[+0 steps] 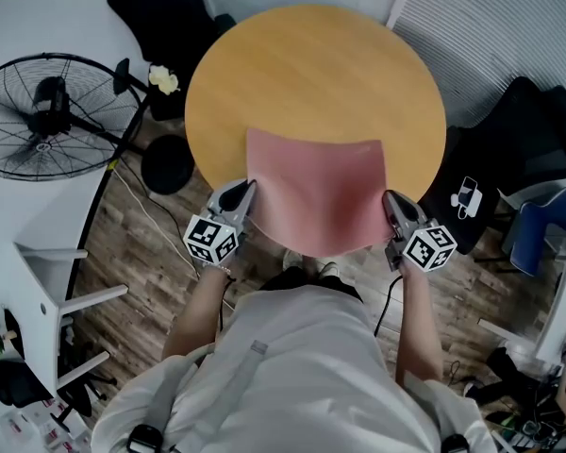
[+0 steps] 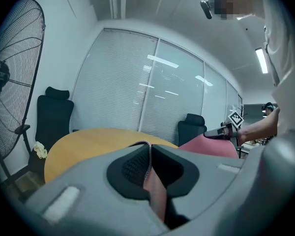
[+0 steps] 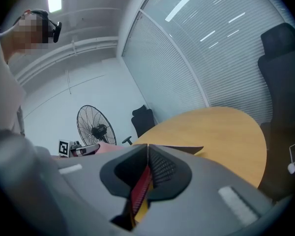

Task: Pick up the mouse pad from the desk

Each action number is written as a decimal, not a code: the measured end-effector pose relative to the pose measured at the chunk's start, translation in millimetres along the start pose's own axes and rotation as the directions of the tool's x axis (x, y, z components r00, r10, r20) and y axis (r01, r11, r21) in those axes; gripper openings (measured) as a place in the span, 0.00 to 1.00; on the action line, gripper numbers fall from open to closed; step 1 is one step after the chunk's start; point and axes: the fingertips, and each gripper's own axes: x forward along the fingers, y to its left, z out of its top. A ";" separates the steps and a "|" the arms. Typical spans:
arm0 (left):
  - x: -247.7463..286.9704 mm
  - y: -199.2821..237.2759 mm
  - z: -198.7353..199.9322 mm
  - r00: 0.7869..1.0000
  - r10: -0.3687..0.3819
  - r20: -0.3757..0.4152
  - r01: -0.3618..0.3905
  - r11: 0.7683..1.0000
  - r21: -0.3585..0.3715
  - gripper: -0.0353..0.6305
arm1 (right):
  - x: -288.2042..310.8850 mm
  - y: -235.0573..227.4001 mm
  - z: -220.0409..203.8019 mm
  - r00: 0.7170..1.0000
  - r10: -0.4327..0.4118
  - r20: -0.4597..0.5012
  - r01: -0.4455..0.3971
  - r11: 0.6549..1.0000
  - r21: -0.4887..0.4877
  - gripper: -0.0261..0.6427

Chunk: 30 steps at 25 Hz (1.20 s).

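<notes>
A pink mouse pad [image 1: 318,194] hangs stretched between my two grippers above the near part of the round wooden desk [image 1: 311,74]. My left gripper [image 1: 248,191] is shut on the pad's near left corner, and my right gripper [image 1: 388,199] is shut on its near right corner. In the left gripper view the pad's thin edge [image 2: 154,187] runs between the closed jaws, and the pink sheet [image 2: 209,145] sags toward the other gripper. In the right gripper view the pad's reddish edge [image 3: 140,187] sits pinched between the jaws.
A standing fan [image 1: 47,111] is at the left beside a white shelf [image 1: 47,272]. Black office chairs [image 1: 533,140] stand at the right and another [image 1: 165,8] behind the desk. Window blinds [image 2: 137,82] lie beyond. A cable [image 1: 151,220] runs across the wooden floor.
</notes>
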 end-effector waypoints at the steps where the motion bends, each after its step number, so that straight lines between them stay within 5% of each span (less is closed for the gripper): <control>1: 0.1 -0.5 5.0 1.000 -0.001 0.008 0.001 1.000 0.005 0.08 | 0.7 1.8 2.7 1.000 0.004 0.004 -0.004 1.000 -0.002 0.06; 30: -4.6 -34.2 131.1 0.984 -0.044 0.175 0.023 0.993 0.120 0.08 | -9.9 71.7 103.3 0.987 0.081 0.137 -0.066 0.992 -0.109 0.06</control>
